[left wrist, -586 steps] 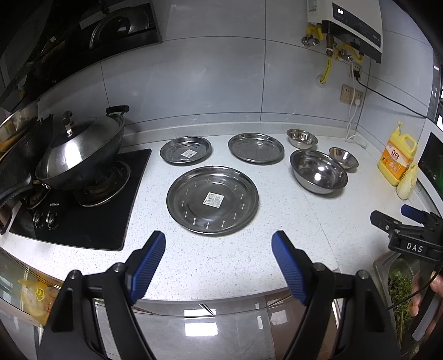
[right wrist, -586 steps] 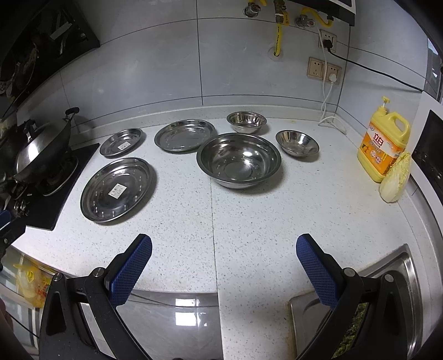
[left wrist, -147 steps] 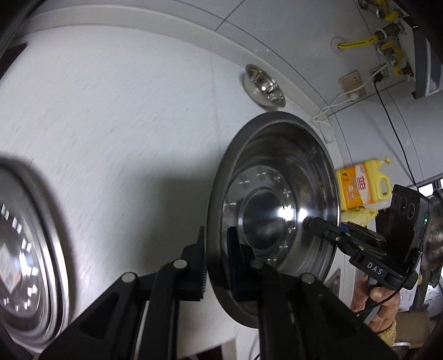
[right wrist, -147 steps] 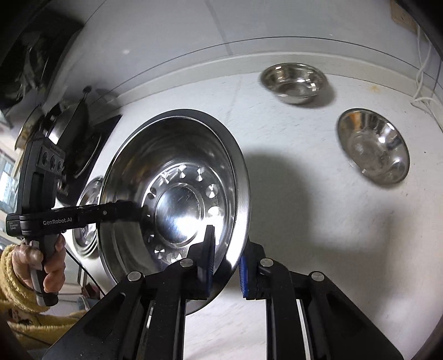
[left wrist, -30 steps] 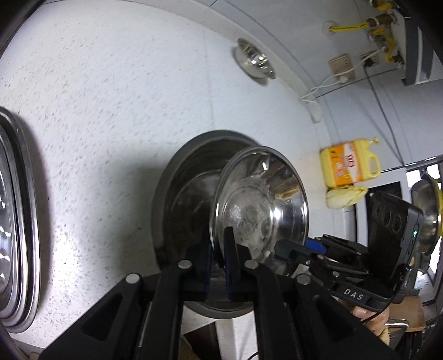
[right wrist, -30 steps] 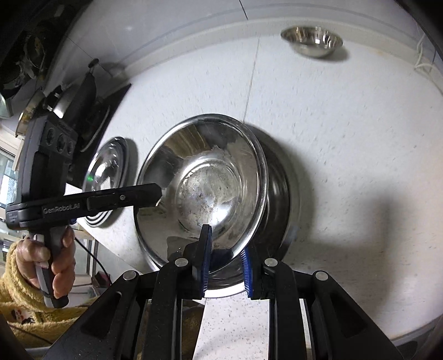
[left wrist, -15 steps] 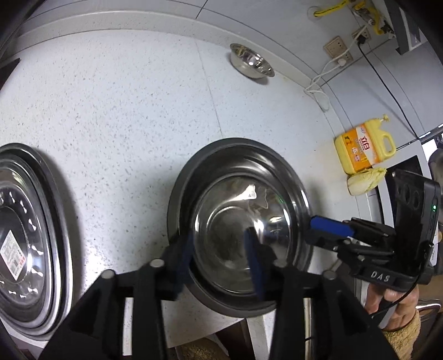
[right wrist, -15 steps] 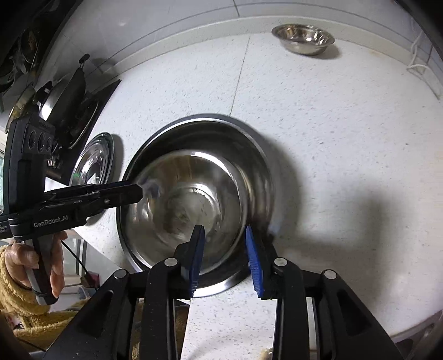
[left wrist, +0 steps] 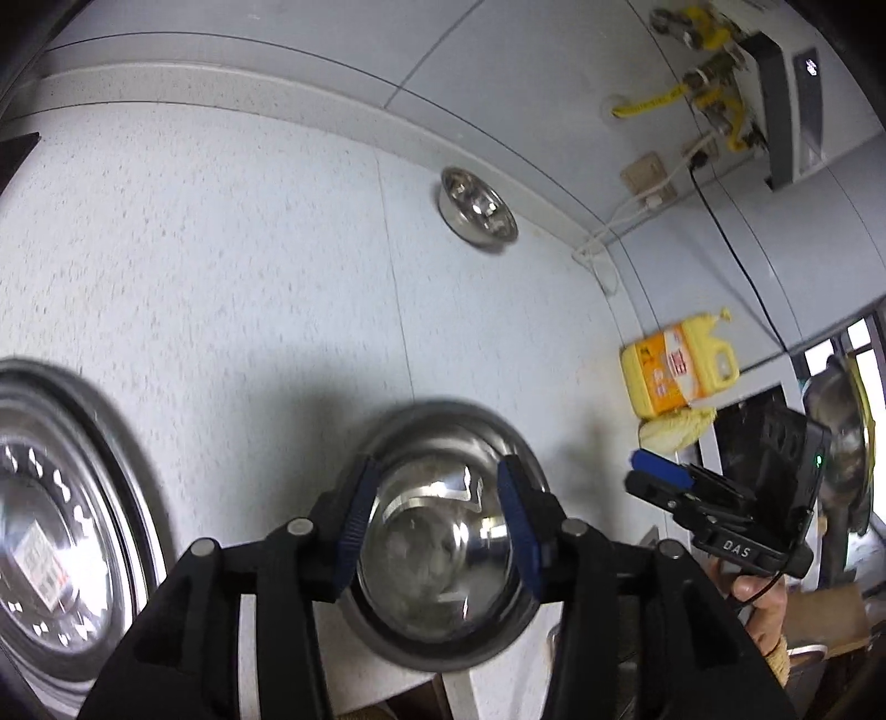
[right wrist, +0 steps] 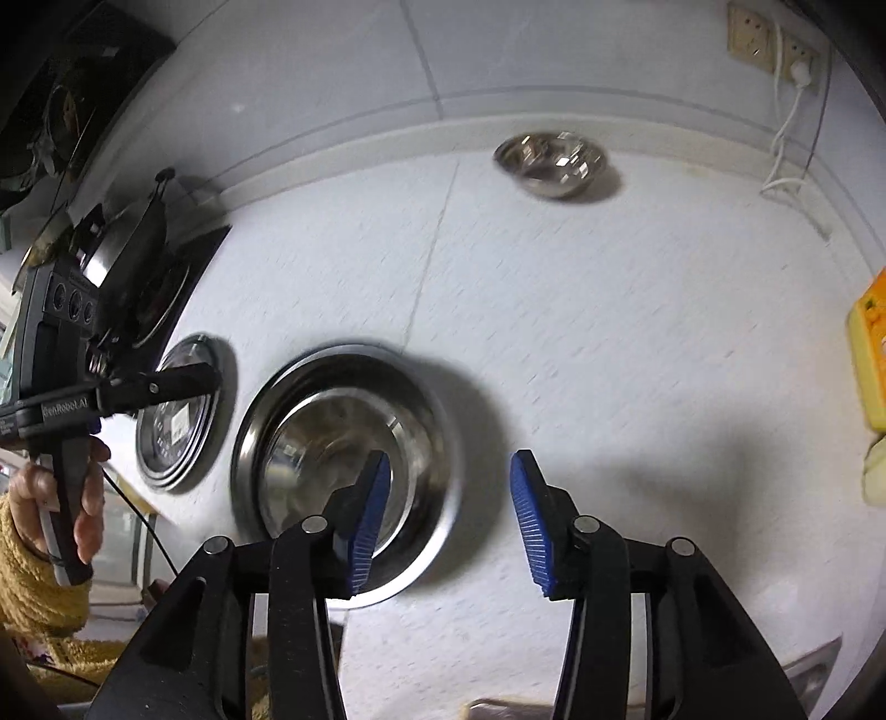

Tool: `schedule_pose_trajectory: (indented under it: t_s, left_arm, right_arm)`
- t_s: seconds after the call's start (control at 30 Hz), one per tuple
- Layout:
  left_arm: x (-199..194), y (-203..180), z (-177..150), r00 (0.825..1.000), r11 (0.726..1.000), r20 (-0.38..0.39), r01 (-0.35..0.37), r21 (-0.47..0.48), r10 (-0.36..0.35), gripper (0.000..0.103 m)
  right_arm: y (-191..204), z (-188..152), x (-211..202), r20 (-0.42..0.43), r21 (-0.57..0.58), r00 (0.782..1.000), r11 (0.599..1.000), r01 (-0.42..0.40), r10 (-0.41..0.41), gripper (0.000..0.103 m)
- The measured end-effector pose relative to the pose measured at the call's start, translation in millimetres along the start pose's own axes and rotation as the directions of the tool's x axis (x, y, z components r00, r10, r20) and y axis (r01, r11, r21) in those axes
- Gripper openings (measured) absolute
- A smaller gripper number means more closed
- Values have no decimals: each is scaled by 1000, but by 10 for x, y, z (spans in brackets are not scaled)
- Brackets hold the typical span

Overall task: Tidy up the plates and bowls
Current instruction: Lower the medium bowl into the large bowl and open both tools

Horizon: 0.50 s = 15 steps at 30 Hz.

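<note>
White speckled counter (right wrist: 609, 343) carries a medium steel bowl (left wrist: 437, 559) nested inside the large bowl (right wrist: 437, 443) near the front edge. Left hand-held gripper (left wrist: 437, 526) hovers over the nested bowls, jaws just opened, spread, nothing pinched. Right hand-held gripper (right wrist: 448, 520) also just opened, spread over the large bowl's right rim, holding nothing. Stacked plates (left wrist: 66, 531) lie just left of the bowls; small bowl (right wrist: 551, 160) sits well apart by the back wall. Yellow detergent bottle (left wrist: 678, 368) far right.

I see a white speckled bench (left wrist: 232, 232) under grey wall tiles (right wrist: 554, 50); a gas stove (right wrist: 166, 288) stands left, wall sockets (right wrist: 747, 36) at right.
</note>
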<state>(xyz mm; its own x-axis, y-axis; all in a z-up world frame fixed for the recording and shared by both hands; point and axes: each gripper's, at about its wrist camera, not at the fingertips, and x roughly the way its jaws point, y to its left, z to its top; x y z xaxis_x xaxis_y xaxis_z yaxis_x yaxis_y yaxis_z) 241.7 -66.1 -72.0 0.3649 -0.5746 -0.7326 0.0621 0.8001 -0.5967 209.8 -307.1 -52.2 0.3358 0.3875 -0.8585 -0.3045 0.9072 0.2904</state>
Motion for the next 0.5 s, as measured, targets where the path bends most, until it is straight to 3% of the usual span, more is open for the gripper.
schedule_pose_trajectory:
  t_s: [0.13, 0.5]
  left_arm:
    - [125, -49, 295, 1000, 1000, -9, -16, -24, 16, 43]
    - [882, -247, 1440, 998, 1000, -63, 20, -1, -20, 43]
  right_arm:
    - [-186, 163, -53, 25, -6, 996, 996, 87, -87, 45]
    - [-954, 938, 76, 50, 73, 979, 978, 195, -199, 46]
